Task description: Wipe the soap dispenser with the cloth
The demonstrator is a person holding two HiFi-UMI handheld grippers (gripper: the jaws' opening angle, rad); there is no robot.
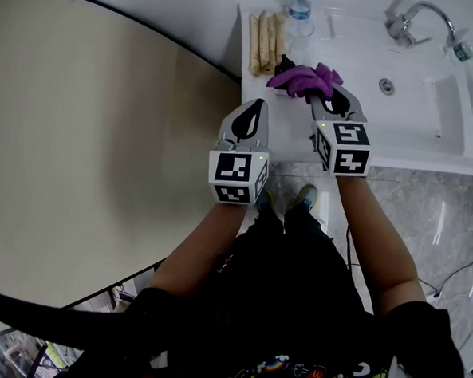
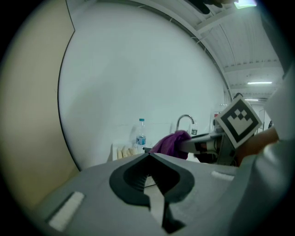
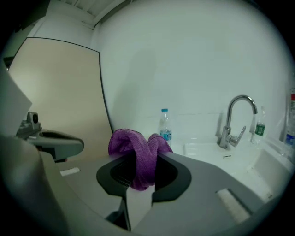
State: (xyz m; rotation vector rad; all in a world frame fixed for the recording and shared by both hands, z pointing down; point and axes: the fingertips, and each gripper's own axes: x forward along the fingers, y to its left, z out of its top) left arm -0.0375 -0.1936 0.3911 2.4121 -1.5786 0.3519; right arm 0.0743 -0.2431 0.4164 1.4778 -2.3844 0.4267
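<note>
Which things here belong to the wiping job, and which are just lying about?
Job: purple cloth, pinched in the right claw. Soap dispenser not clearly made out.
Lying about: water bottle, beige rolls, faucet, green-labelled bottle; left claw shut, empty.

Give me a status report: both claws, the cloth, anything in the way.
Left claw shut, empty. Right claw shut on purple cloth, over the counter. Water bottle and beige rolls close behind it.
</note>
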